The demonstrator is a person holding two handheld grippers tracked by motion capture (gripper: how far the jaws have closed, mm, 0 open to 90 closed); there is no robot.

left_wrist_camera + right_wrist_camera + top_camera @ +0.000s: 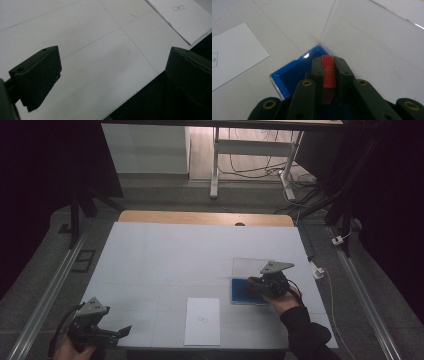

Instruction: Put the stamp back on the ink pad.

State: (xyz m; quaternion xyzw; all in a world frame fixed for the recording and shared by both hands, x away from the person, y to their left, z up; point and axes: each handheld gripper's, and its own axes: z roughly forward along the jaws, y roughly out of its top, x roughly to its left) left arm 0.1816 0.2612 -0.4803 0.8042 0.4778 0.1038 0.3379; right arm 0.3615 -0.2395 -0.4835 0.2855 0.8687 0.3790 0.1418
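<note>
Right hand-held gripper [328, 65] clamping red tile [328, 72], lower end hidden, over blue box [287, 77]

The high view is looking forward and down over the table [150, 250]. The left gripper view is skimming its near edge closely, sharing the paper sheet [182, 20]. The right gripper view is peering steeply into the blue tray [287, 77].

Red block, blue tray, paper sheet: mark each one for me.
red block [328, 71], right gripper view, its top face between the fingers.
blue tray [294, 72], right gripper view, its inner floor.
paper sheet [202, 330], high view, its blank lower half.
</note>
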